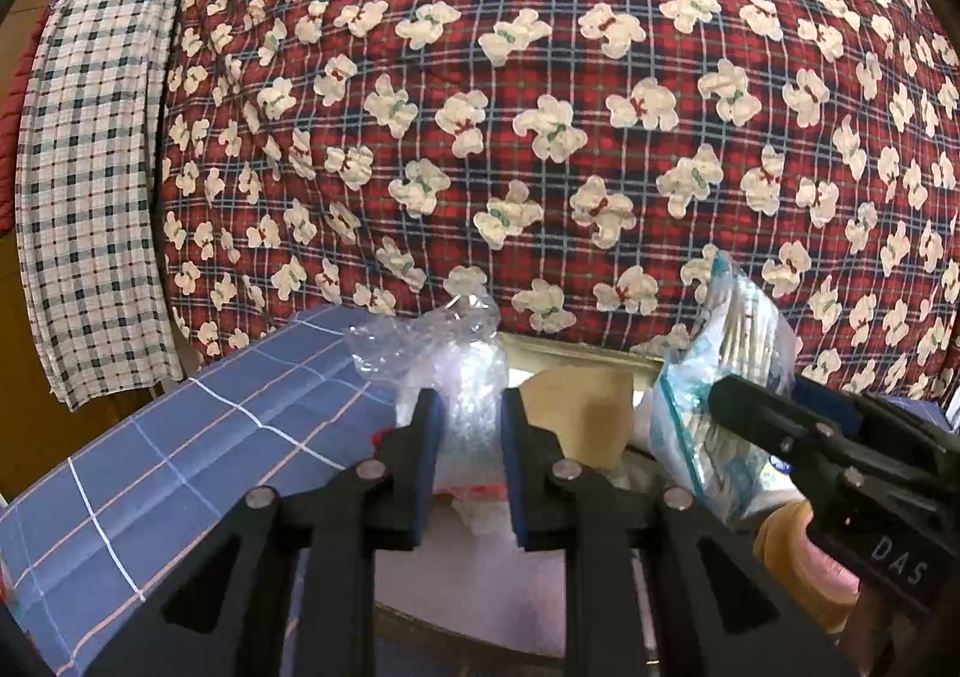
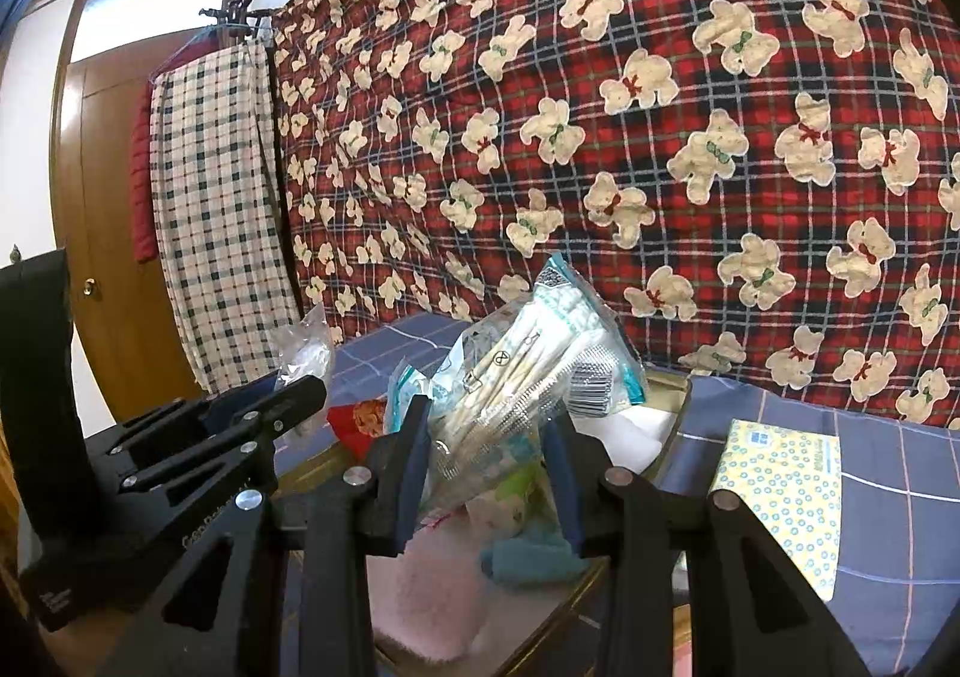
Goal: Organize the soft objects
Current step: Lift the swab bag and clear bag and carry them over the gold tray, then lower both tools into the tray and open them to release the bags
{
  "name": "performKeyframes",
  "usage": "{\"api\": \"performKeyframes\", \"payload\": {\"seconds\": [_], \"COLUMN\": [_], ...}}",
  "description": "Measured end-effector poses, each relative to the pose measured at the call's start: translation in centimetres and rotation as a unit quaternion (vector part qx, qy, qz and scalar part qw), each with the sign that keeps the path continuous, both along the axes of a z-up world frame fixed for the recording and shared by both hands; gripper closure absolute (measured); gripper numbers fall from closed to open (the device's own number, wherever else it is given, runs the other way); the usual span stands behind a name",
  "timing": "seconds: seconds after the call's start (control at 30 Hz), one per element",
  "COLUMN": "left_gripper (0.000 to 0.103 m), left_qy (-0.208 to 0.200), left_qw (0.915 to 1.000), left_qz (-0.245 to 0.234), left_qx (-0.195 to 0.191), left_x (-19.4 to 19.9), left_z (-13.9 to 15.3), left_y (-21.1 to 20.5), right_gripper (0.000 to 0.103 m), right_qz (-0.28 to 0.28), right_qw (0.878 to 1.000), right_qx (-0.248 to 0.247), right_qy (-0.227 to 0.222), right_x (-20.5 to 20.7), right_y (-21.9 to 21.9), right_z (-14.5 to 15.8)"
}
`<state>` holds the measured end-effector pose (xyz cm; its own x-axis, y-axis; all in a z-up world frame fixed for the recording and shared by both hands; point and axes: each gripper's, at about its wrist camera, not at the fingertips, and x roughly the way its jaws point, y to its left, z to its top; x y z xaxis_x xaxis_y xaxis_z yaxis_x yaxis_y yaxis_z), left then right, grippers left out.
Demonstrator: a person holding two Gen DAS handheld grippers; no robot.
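My left gripper (image 1: 471,461) is shut on a clear crinkly plastic bag (image 1: 444,353) with something white inside, held above an open gold-rimmed box (image 1: 576,350). My right gripper (image 2: 489,473) is shut on a clear packet of cotton swabs (image 2: 528,371) with teal print, held over the same box (image 2: 672,425). That packet also shows in the left wrist view (image 1: 714,377), with the right gripper's fingers (image 1: 774,425) around it. In the box lie a pink fluffy cloth (image 2: 432,575), a teal cloth (image 2: 528,557) and a tan sponge-like block (image 1: 582,413).
A blue checked cloth (image 1: 180,473) covers the surface. A yellow patterned tissue pack (image 2: 780,491) lies right of the box. A red plaid bear-print quilt (image 1: 540,107) hangs close behind. A checked towel (image 1: 90,185) hangs at the left by a wooden door (image 2: 102,233).
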<state>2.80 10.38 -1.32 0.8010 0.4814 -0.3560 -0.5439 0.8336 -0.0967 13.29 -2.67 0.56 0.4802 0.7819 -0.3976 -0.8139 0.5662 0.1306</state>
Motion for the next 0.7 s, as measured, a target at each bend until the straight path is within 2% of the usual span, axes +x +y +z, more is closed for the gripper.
{"api": "performKeyframes", "payload": {"seconds": [0.5, 0.7], "left_gripper": [0.085, 0.080], "left_qy": [0.026, 0.038], "left_qw": [0.9996, 0.9992], "left_qz": [-0.006, -0.004], "left_qx": [-0.002, -0.007], "left_x": [0.5, 0.4], "left_z": [-0.9, -1.3], "left_y": [-0.2, 0.0], "right_gripper": [0.064, 0.062], "right_qz": [0.010, 0.030], "right_qw": [1.000, 0.999], "right_qx": [-0.023, -0.034], "right_qy": [0.009, 0.018], "right_x": [-0.1, -0.4], "right_y": [0.8, 1.2], "right_z": [-1.0, -1.5]}}
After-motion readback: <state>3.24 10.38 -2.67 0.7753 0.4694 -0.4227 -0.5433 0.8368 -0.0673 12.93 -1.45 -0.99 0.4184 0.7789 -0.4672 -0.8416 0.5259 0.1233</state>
